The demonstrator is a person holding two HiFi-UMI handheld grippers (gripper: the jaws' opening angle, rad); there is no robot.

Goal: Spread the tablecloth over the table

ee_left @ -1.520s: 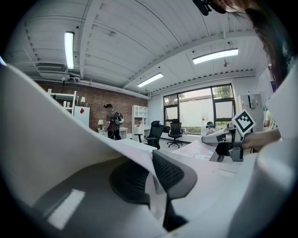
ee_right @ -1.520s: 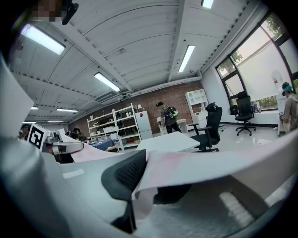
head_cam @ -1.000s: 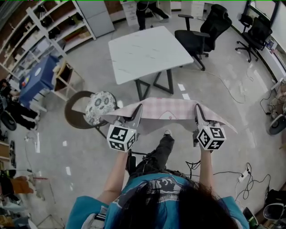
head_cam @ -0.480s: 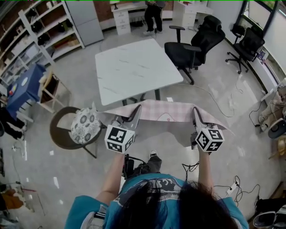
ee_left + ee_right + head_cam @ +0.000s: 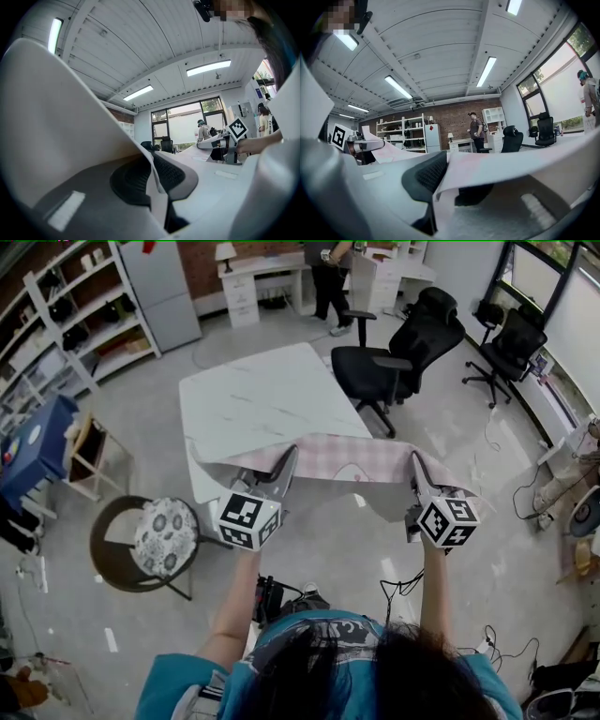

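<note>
Head view, left to right. Shelving (image 5: 66,296) occupies the upper left of the frame. A round stool (image 5: 161,535) with a patterned cushion stands at lower left. The white marble-pattern table (image 5: 253,399) sits left of centre.

The left tongs (image 5: 287,460) lie just below the table's near edge in the frame, with the marker cube toward the person. In the left gripper view the two dark pads (image 5: 131,180) are closed together on a fold of cloth, which runs out between them.

The tablecloth (image 5: 352,460), pink and checked, is stretched across the centre of the frame between the two tongs, clear of the floor. Its left end overlaps the table's near edge in the frame; whether it touches there cannot be determined. Its right corner hangs past the right tongs toward the right side.

The right tongs (image 5: 417,465) hold the opposite end. In the right gripper view the pads (image 5: 424,180) are clamped on the cloth, which folds over the upper pad.

A black office chair (image 5: 394,352) stands just right of the table. A second office chair (image 5: 511,334) stands at upper right. Cables (image 5: 506,615) lie on the floor at lower right.
</note>
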